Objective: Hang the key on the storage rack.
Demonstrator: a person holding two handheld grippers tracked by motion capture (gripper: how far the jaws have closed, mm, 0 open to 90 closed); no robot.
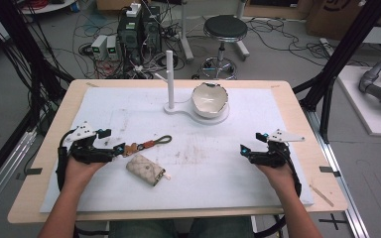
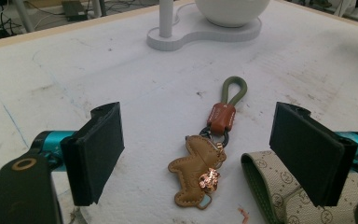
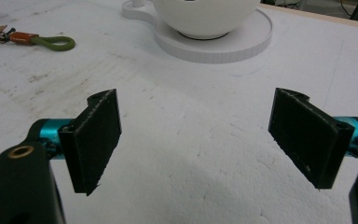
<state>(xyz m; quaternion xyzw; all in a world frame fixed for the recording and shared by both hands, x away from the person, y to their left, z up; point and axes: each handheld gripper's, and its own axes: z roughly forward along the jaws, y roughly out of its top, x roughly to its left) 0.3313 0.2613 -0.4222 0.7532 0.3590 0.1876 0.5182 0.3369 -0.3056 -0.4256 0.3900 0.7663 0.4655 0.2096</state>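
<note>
- The left gripper [image 1: 113, 144] rests low on the white mat [image 1: 228, 168] at the left of the counter [image 1: 39, 163], held in the person's left hand [image 1: 79, 171]; its fingers [image 2: 95, 151] stand wide apart and grip nothing
- In the left gripper view a brown leather keychain [image 2: 198, 170] lies flat on the mat between those open fingers, touching neither; its olive cord loop [image 2: 235, 91] points away toward the white stand
- In the high view the keychain [image 1: 141, 146] lies just ahead of the left gripper's tips, its loop reaching toward the middle of the mat
- A beige quilted key pouch [image 1: 146, 169] lies just beside the keychain, on the side nearer the person; in the left gripper view its patterned edge [image 2: 265, 186] shows under the right-hand finger
- The right gripper [image 1: 250, 146] rests on the mat at the right, well apart from the keychain, held in the right hand [image 1: 278, 173]; its fingers [image 3: 95, 140] are spread wide with only bare mat between them
- At the far middle of the mat stands a white stand [image 1: 170, 82] with an upright post and a side peg, and a white bowl [image 1: 209, 99] with a chipped rim sits on its round base
</note>
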